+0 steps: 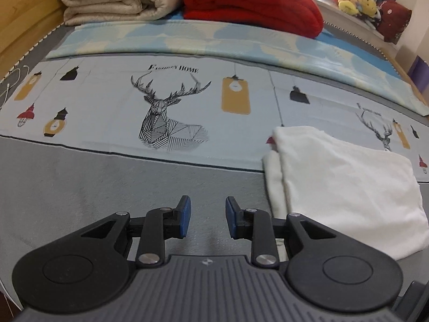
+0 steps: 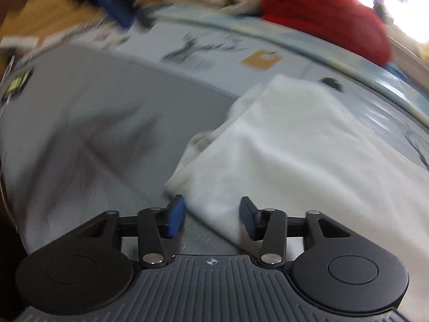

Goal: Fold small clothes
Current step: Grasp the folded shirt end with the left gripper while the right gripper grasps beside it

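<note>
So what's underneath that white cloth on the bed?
The white cloth lies partly on the grey mat and partly on the deer-print sheet. Whatever is directly beneath its middle is covered.

Black linkage arms with silver screws on the left gripper point(image 1: 207, 216), blue pads point(image 1: 185, 216) on the jaws. Same build on the right gripper point(image 2: 211, 216). Ribbed grey housing below, small compass-like mark centred.
</note>
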A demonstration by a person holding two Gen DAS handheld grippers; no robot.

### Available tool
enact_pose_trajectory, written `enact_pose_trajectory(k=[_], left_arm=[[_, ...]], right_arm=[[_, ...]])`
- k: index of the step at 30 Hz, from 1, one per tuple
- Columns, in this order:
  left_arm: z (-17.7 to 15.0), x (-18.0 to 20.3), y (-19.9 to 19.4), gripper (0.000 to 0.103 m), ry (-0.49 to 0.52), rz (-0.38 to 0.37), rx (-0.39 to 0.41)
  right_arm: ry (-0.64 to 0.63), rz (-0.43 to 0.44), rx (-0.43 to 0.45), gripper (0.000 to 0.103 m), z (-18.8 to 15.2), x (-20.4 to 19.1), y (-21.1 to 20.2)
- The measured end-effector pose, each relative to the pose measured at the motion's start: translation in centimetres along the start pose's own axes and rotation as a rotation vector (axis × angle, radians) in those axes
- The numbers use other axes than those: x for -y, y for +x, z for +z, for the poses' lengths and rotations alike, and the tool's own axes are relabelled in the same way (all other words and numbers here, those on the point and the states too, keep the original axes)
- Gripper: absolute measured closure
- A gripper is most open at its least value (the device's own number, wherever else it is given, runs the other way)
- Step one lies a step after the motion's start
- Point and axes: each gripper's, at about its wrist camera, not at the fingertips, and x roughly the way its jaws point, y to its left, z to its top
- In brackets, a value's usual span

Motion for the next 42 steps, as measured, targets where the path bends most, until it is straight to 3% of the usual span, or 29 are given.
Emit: enact_pose_trajectory(k=[2, 6, 7, 9, 10, 11, 12, 17, 23, 28, 31, 33, 34, 38, 40, 41, 42], left_arm=[[0.2, -0.2, 0.4, 0.069, -0.008, -0.002, -0.006], [0.6, -0.3, 1.3, 0.068, -0.031, -0.022, -0.031], [0.7, -0.2, 1.5, 0.068, -0.039, -0.029, -0.037], [0.9, 0.0, 2.0, 0.063, -0.053, -0.049, -0.049], [1.1, 0.2, 2.4, 0.06, -0.059, -0.062, -0.061], [1.2, 0.4, 2.8, 0.054, -0.066, -0.079, -0.074], [1.2, 0.6, 3.1, 0.048, -0.079, -0.104, -0.09], [1.5, 1.9, 5.8, 0.02, -0.177, -0.27, -0.204], [1.5, 3.7, 9.6, 0.017, -0.314, -0.449, -0.333], [1.8, 6.4, 11.9, 0.02, -0.29, -0.443, -0.365], [1.9, 7.1, 12.5, 0.046, -0.273, -0.416, -0.359], [1.8, 6.9, 12.5, 0.082, -0.262, -0.395, -0.354], [1.8, 6.6, 12.2, 0.088, -0.253, -0.379, -0.349], [1.8, 4.5, 10.2, 0.088, -0.24, -0.373, -0.31], [1.4, 2.7, 9.3, 0.088, -0.281, -0.371, -0.303], [1.2, 1.7, 9.1, 0.084, -0.319, -0.372, -0.304], [1.0, 0.6, 8.9, 0.071, -0.366, -0.369, -0.308]], right_arm=[[-0.028, -0.013, 0.02, 0.044, 0.2, -0.7, 0.5], [-0.012, -0.009, 0.017, 0.045, 0.9, -0.5, 1.3], [-0.021, -0.011, 0.022, 0.049, 1.0, -0.5, 1.4], [-0.043, -0.021, 0.031, 0.073, 0.9, -0.6, 1.2], [-0.048, -0.022, 0.032, 0.079, 0.9, -0.4, 1.2], [-0.047, -0.022, 0.037, 0.089, 0.9, -0.3, 1.0], [-0.036, -0.02, 0.044, 0.093, 0.9, 0.0, 0.8], [0.069, 0.012, 0.143, 0.096, 2.2, 1.6, -2.5], [0.208, 0.08, 0.243, 0.096, 2.5, 4.4, -7.2], [0.23, 0.128, 0.27, 0.096, 1.4, 5.0, -9.5], [0.229, 0.15, 0.263, 0.096, 1.1, 4.9, -10.0], [0.225, 0.158, 0.263, 0.096, 1.2, 4.7, -10.1], [0.227, 0.165, 0.261, 0.096, 1.4, 4.7, -10.0], [0.219, 0.214, 0.275, 0.096, 2.2, 4.1, -10.0], [0.201, 0.245, 0.286, 0.096, 2.7, 3.5, -10.2], [0.191, 0.262, 0.288, 0.096, 3.0, 3.0, -10.2], [0.178, 0.276, 0.287, 0.096, 3.2, 2.6, -10.2]])
